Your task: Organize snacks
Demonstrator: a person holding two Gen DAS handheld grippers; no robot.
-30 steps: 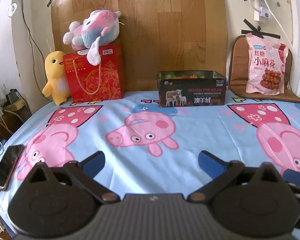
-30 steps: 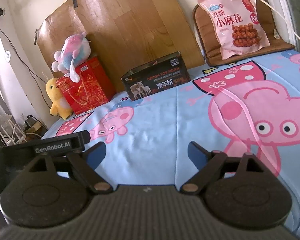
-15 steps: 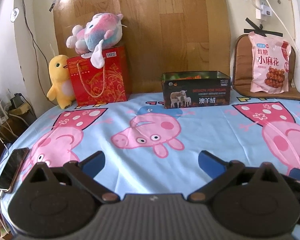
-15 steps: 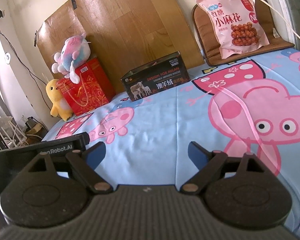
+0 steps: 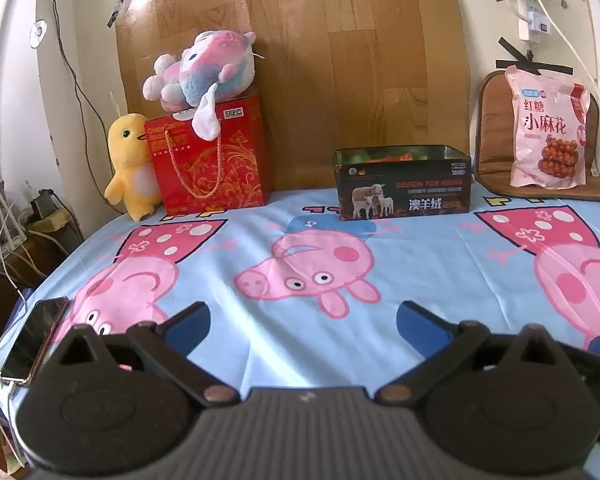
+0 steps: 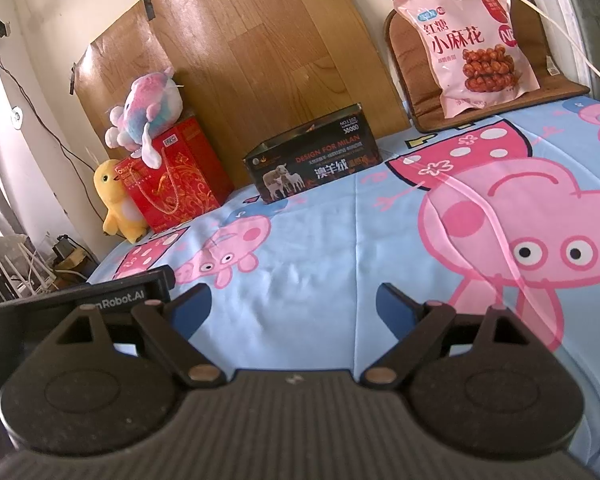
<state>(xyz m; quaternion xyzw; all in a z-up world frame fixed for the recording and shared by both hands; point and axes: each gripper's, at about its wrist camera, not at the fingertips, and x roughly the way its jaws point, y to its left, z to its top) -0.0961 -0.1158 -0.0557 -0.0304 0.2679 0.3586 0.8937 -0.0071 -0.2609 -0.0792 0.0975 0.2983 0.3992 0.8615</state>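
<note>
A dark open tin box [image 5: 403,182] with sheep printed on it stands at the back of the table; orange packets show inside it. It also shows in the right wrist view [image 6: 314,166]. A pink snack bag [image 5: 548,130] leans on a brown cushion at the back right, also in the right wrist view [image 6: 476,44]. My left gripper [image 5: 303,322] is open and empty, low over the near table edge. My right gripper [image 6: 294,304] is open and empty, to the right of the left one, whose body [image 6: 100,296] shows at its left.
A red gift bag [image 5: 210,164] with a plush toy [image 5: 202,68] on top and a yellow duck plush [image 5: 130,166] stand at the back left. A phone [image 5: 34,340] lies at the table's left edge. A blue cartoon-pig cloth [image 5: 340,240] covers the table.
My left gripper has drawn back and tilted up a little, so the box and bags look farther and lower. The right view has barely shifted. Both grippers stay open.
</note>
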